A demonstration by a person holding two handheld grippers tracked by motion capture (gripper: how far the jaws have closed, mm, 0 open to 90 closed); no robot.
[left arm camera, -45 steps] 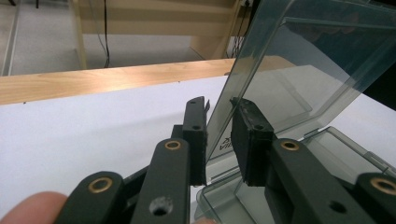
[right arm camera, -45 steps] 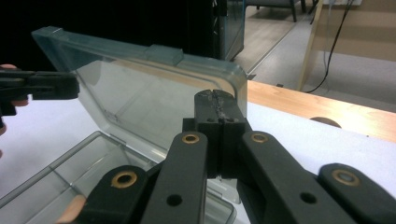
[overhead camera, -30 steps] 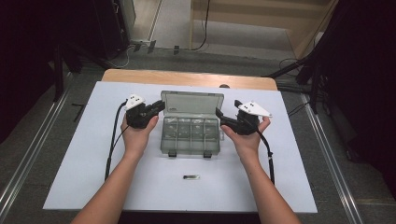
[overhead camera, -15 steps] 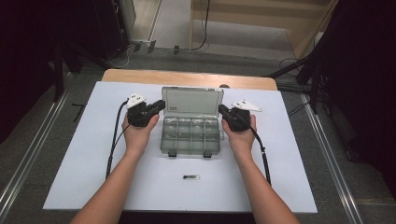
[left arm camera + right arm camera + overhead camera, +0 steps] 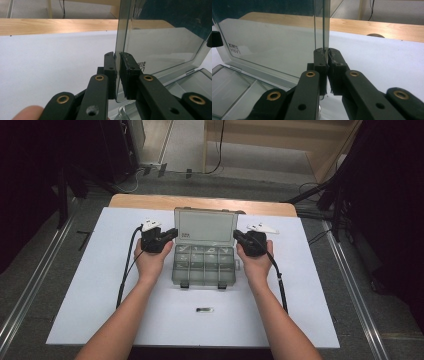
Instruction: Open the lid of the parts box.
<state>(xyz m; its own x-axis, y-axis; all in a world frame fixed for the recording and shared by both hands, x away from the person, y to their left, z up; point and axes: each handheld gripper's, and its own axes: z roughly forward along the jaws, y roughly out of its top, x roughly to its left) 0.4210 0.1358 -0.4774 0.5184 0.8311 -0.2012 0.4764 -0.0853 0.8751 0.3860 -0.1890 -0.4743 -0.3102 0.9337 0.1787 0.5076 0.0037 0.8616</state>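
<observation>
Two hand-held claws take hold of a clear plastic compartment box (image 5: 204, 265) at the middle of the white worktop (image 5: 100, 290), its lid (image 5: 205, 226) standing upright at the far side of the tray. The left claw (image 5: 172, 234) is closed on the lid's left edge, and the left gripper view shows its jaws pinching that thin edge (image 5: 117, 62) low down, near the corner. The right claw (image 5: 237, 236) mirrors it, clamped on the lid's right edge (image 5: 325, 37) just above the hinge line. Gripping both side edges at once looks meant to keep the lid square, so that it swings on its hinge without twisting and does not drop by its own weight.

The tray's divided compartments (image 5: 204, 259) lie open on the near side of the lid, with two latches (image 5: 202, 285) at the near rim. A small dark object (image 5: 204, 309) lies alone on the worktop, near of the box and well apart from it.

There is bare worktop to the left, the right and the near side of the box. Less room remains on the far side, where the white sheet ends at a wooden strip (image 5: 200, 202). Cables (image 5: 126, 265) trail from both claws toward the near edge, beside the forearms.
</observation>
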